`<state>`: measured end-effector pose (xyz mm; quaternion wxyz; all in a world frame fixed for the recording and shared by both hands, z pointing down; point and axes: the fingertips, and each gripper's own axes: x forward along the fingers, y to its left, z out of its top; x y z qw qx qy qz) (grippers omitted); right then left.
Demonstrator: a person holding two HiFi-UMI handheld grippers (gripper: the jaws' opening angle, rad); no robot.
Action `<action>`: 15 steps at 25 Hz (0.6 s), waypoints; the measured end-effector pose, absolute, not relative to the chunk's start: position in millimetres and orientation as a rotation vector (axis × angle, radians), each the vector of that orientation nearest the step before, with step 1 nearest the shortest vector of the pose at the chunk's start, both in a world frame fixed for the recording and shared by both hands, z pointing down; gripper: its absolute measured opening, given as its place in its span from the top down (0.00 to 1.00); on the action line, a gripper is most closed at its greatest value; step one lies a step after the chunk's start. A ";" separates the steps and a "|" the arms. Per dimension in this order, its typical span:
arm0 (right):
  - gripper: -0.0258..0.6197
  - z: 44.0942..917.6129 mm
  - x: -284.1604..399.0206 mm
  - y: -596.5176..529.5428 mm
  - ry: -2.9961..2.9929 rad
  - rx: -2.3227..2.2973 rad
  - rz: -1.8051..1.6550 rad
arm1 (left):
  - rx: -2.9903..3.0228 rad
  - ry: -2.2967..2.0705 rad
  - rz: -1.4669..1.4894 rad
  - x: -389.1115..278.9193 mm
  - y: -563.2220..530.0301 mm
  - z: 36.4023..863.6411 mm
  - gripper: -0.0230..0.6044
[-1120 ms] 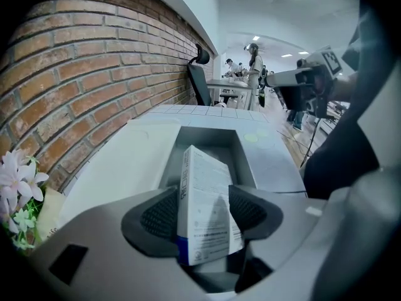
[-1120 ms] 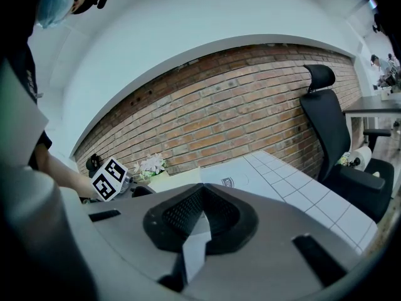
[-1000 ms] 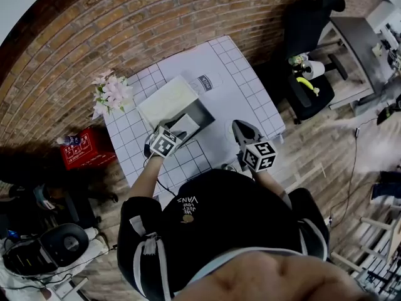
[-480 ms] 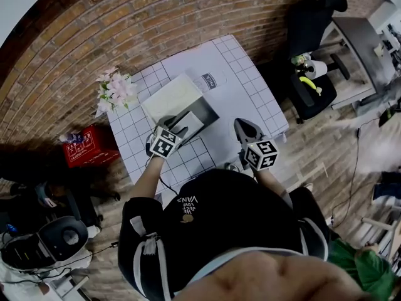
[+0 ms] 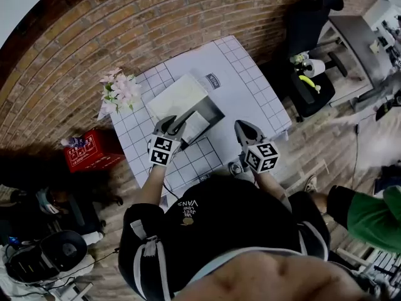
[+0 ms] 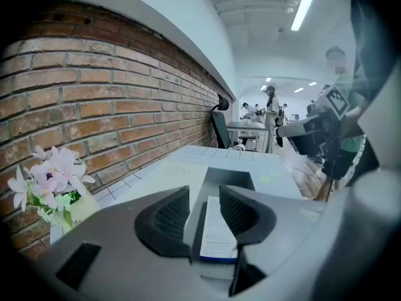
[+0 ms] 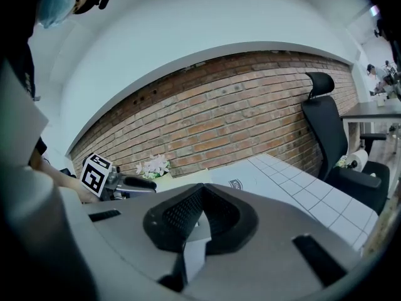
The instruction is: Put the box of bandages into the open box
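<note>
The open grey box (image 5: 212, 110) stands mid-table with its cream lid (image 5: 178, 96) thrown back. A white bandage box (image 5: 195, 124) with a blue end lies inside it. My left gripper (image 5: 170, 126) hovers just above the box's near edge. Its jaws have just been closing and still stand apart, with nothing gripped. In the left gripper view the bandage box (image 6: 217, 231) shows through the gap of the left gripper (image 6: 204, 196), down in the grey box (image 6: 229, 177). My right gripper (image 5: 245, 129) hangs to the right of the box, shut and empty, as the right gripper view (image 7: 202, 190) also shows.
A pot of pink flowers (image 5: 119, 89) stands at the table's far left corner, close to the brick wall. A red crate (image 5: 88, 149) sits on the floor at the left. A black chair (image 5: 310, 24) is at the far right, and a person in green (image 5: 369, 209) stands near the right edge.
My left gripper has lifted and drawn back out of the open box, leaving the bandage box inside, and its jaws have narrowed. A person in green has come in at the right.
</note>
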<state>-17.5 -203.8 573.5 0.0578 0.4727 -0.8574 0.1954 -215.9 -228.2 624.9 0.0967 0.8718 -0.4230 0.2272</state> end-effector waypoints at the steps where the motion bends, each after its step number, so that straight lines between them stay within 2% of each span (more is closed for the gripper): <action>1: 0.97 571.8 -18.8 -202.7 -2.597 1.440 0.585 | 2.586 -1.264 0.638 -217.6 -227.5 620.3 0.73; 8: 0.97 565.6 -28.7 -193.7 -2.604 1.446 0.562 | 2.592 -1.326 0.422 -226.1 -211.7 586.9 0.87; 15: 0.97 561.5 -32.1 -186.2 -2.640 1.410 0.559 | 2.550 -1.394 0.283 -227.4 -185.9 561.8 0.94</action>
